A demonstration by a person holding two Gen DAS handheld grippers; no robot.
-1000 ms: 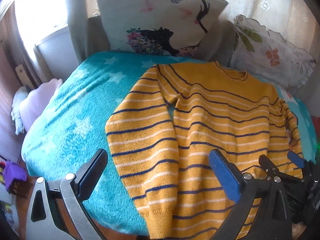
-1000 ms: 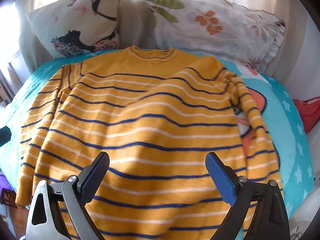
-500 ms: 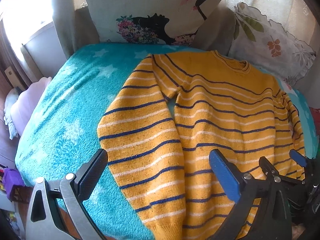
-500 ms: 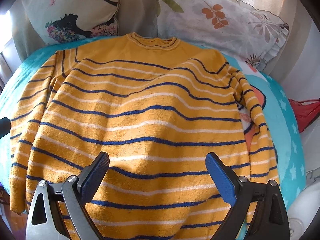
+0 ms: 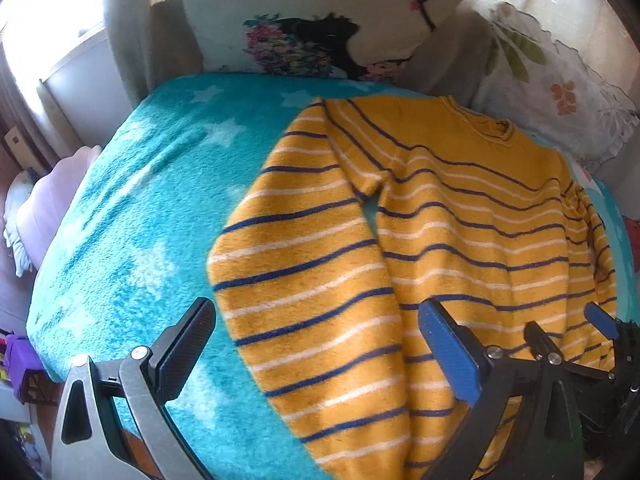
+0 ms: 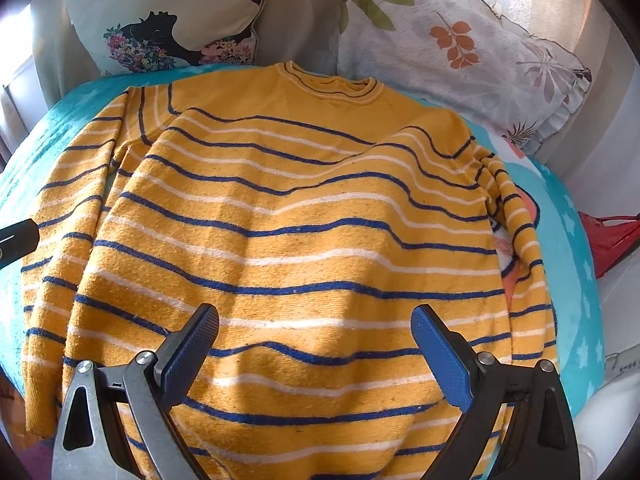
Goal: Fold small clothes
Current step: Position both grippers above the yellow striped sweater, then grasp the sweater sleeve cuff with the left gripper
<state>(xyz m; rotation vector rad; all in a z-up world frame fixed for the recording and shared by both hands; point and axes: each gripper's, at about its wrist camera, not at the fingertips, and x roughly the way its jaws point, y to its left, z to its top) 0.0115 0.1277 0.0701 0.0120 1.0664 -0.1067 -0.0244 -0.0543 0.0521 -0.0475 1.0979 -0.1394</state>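
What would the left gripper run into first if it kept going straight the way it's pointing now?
Most likely the near sleeve of the yellow knit sweater with navy and white stripes, which lies between the open fingers of the left gripper on the teal star-patterned fleece blanket. Depth is unclear.

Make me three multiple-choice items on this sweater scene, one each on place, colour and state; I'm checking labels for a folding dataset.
1. Where does the sweater lie?
A. on the teal star blanket
B. on a wooden floor
C. over a chair back

2. What colours are its stripes?
A. red and green
B. navy and white
C. black only

3. How do the grippers stand?
A. both shut on cloth
B. one open, one shut
C. both open, holding nothing

Answers:
1 A: teal fleece shows around the sweater's sides, with pillows behind it.
2 B: dark blue and white lines cross the yellow knit.
3 C: the left gripper and right gripper each show fingers spread wide, no cloth between.
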